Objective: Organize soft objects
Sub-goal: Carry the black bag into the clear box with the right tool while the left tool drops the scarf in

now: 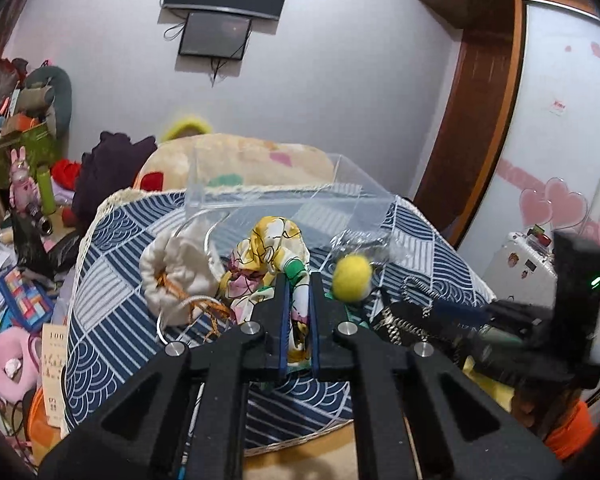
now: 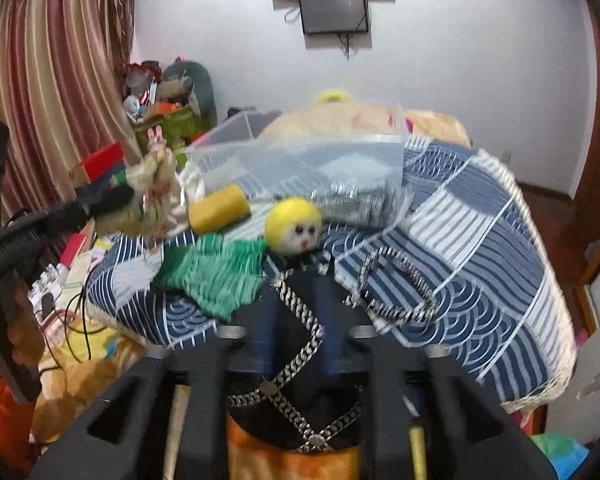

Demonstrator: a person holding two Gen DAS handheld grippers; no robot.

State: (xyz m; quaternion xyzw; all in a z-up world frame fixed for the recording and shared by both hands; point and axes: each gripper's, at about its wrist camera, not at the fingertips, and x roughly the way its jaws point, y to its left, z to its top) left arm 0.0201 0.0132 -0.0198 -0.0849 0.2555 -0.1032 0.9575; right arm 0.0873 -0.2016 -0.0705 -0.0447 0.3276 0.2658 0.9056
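My left gripper (image 1: 298, 280) is shut on a yellow-and-white patterned silk cloth (image 1: 272, 248), lifted just above the blue wave-patterned tablecloth (image 1: 112, 280). A white drawstring pouch (image 1: 176, 276) lies to its left. A doll with a yellow felt head (image 2: 296, 228) and a green knitted dress (image 2: 220, 276) lies to its right. My right gripper (image 2: 298, 292) is closed around a black piece crossed with silver chains (image 2: 296, 332), which fills the gap between the blue pads. A clear acrylic box (image 1: 276, 196) stands behind, and a yellow roll (image 2: 218, 208) lies near it.
The table is round, and its fringed edge (image 2: 540, 280) drops off close on the right. Plush toys and a big pillow (image 1: 240, 160) are heaped behind the box. A cluttered floor and shelves (image 1: 16, 240) are to the left, and a wardrobe with a white door (image 1: 560, 120) to the right.
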